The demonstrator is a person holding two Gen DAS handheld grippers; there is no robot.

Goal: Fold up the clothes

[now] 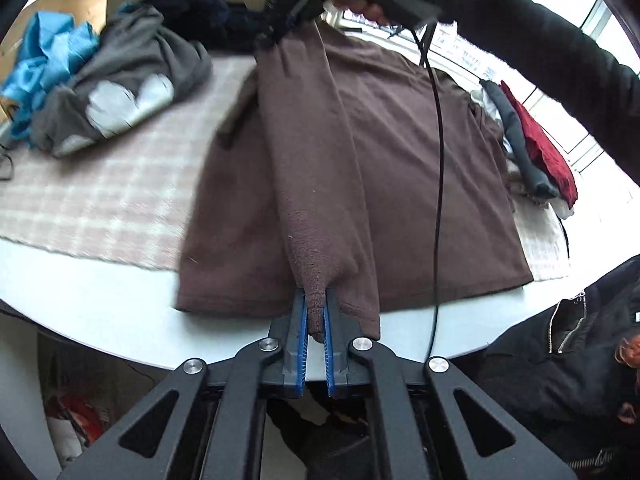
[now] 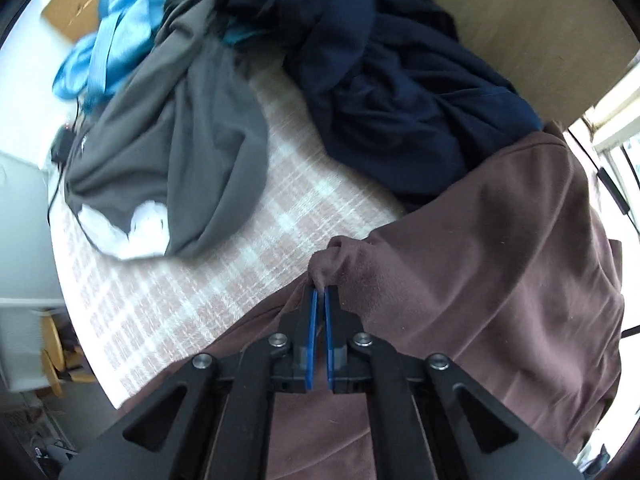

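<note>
- The brown sweater (image 1: 400, 184) lay spread on the round white table (image 1: 100, 320), partly over a pink-and-white checked cloth (image 1: 112, 200), its hem toward the near edge of the table and its shoulders toward the far side; its long axis ran from near to far in the left wrist view.
- 1 sleeve (image 1: 304, 160) was stretched lengthwise over the body of the sweater, running from the far shoulder down to the hem.
- The right gripper (image 2: 321, 292) pointed steeply down at the far end and was clamped on a small pucker of brown fabric (image 2: 326, 264) at the shoulder; the left wrist view showed the hand (image 1: 360, 0) around its handle, in a dark sleeve (image 1: 540, 52) reaching in from the right, with a black cable (image 1: 440, 160) hanging across the sweater.
- The left gripper (image 1: 316, 300) sat at the near edge of the table, tilted down, its 2 blue pads (image 1: 303, 340) pinched on the ribbed cuff (image 1: 314, 304) of the sleeve.
- A grey garment with white patches (image 1: 120, 88) lay crumpled to the left on the checked cloth, well apart from the sweater.
- A navy garment (image 2: 400, 80) was heaped at the far side, its edge touching the brown shoulder.
- Light blue fabric (image 1: 48, 60) was bunched beyond the grey garment.
- Dark and red clothes (image 1: 536, 148) lay just beside the sweater's right edge.
</note>
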